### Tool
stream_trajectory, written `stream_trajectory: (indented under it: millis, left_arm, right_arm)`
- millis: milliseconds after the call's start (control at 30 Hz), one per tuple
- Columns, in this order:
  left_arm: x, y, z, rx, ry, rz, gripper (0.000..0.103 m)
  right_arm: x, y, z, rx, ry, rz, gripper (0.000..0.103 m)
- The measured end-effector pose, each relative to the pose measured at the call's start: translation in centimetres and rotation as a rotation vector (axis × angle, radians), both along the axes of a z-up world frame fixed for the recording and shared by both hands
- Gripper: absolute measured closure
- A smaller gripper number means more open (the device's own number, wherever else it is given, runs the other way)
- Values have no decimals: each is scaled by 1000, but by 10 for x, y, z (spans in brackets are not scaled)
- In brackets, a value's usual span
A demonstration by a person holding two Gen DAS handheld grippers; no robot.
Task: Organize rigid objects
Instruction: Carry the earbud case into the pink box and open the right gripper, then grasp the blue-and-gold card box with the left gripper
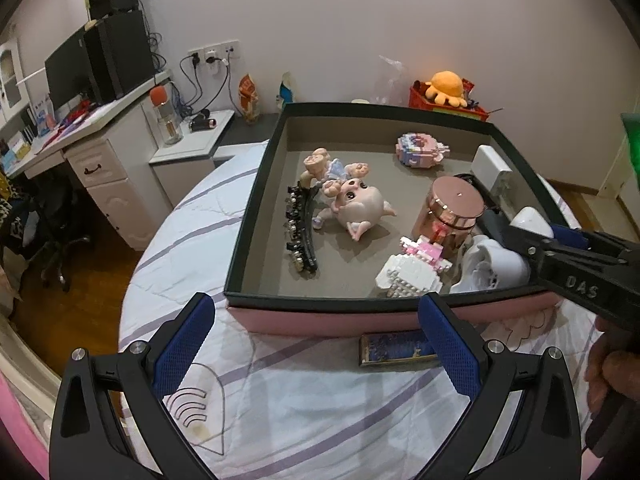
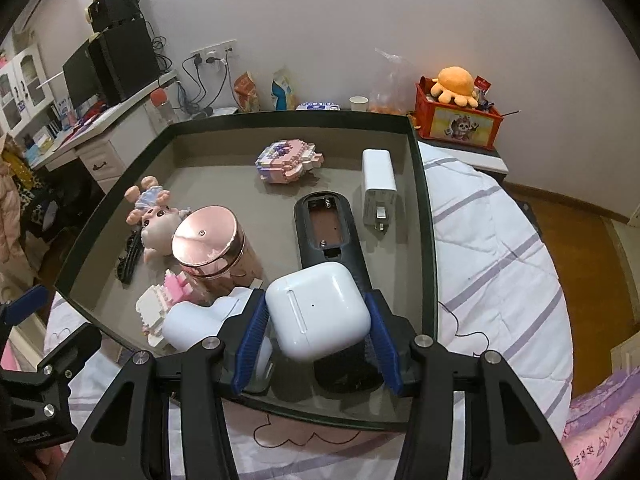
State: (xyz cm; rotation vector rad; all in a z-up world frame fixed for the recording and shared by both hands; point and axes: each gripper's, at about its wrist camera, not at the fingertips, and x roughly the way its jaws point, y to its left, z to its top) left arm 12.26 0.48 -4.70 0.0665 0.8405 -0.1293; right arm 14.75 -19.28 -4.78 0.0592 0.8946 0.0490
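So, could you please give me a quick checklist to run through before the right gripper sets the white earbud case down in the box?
1. Grip on the white rounded earbud case: the right gripper has both blue pads against its sides. Ok.
2. Case over the dark-rimmed box: it is inside the rim, above the black remote with the open battery bay. Ok.
3. Bare floor directly under the case: the remote and a white object crowd that corner. Not ok.
4. Free spot nearby: grey floor shows between the remote and the rose-gold lidded jar. Ok.
5. Left gripper clear: open, empty, outside the box. Ok.
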Motion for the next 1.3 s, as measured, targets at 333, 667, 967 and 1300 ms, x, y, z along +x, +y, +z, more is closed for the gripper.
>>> stream_trajectory:
  millis: [333, 667, 967, 1300]
  left_arm:
    - [-1, -2, 2, -1, -5, -2, 0]
    - [-14, 2, 14, -13, -29, 1, 0]
    - [-36, 0, 23, -22, -39, -13, 0]
    - [-54, -14, -11, -40, 52, -48, 0]
  right_arm:
    - [-2, 3, 2, 3, -18, 4, 35]
    - [-23, 0, 24, 47, -69, -8, 22]
    - [-68, -8, 37, 92, -94, -30, 22]
    - [-100, -15, 19, 127, -54, -39, 22]
